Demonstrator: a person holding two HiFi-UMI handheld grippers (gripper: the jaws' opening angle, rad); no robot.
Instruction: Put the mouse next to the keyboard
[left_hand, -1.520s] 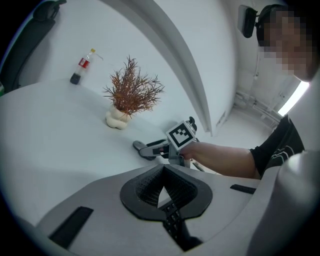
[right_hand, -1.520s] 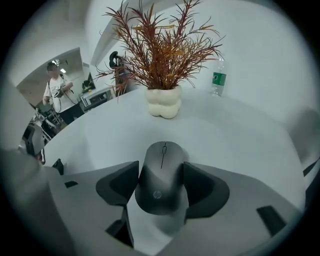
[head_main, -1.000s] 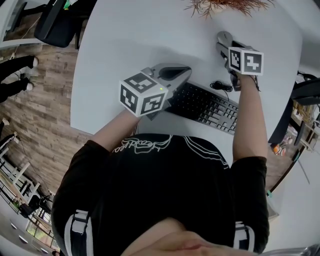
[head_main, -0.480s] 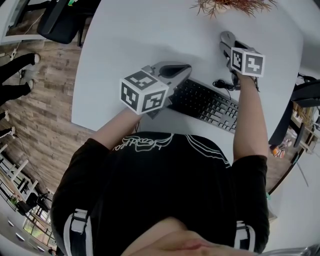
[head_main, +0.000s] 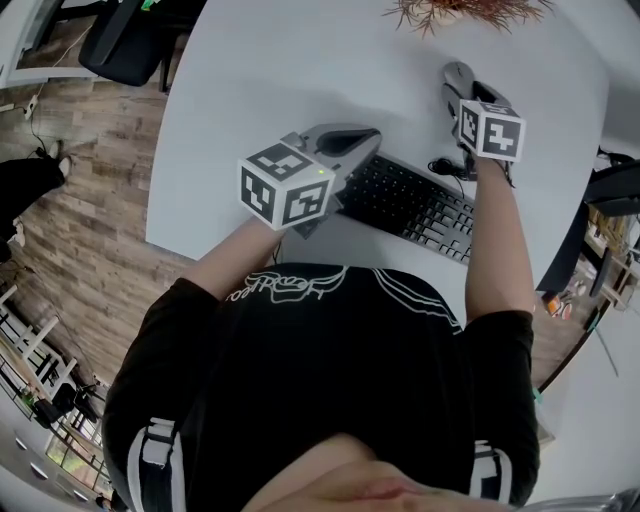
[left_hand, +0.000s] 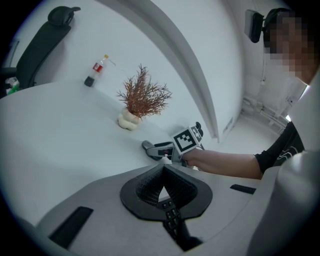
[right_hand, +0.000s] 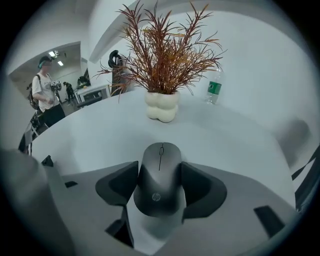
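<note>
A grey mouse (right_hand: 160, 172) sits between the dark pads of my right gripper (right_hand: 160, 185), which is shut on its two sides, low over the white table (head_main: 270, 70). In the head view the mouse (head_main: 457, 72) and right gripper (head_main: 458, 88) are at the far right, just beyond the right end of the black keyboard (head_main: 410, 205). My left gripper (head_main: 366, 138) is shut with nothing in it and hovers over the keyboard's left end. A few keys (left_hand: 172, 217) show under the left gripper (left_hand: 161, 186) in its own view.
A dried plant (right_hand: 162, 55) in a white pot (right_hand: 161, 106) stands just beyond the mouse, with a bottle (right_hand: 214, 87) behind it. A coiled black cable (head_main: 440, 168) lies by the keyboard's far edge. An office chair (head_main: 120, 45) is off the table's left.
My right gripper has shifted slightly right and nearer with the mouse. The left gripper has stayed in place.
</note>
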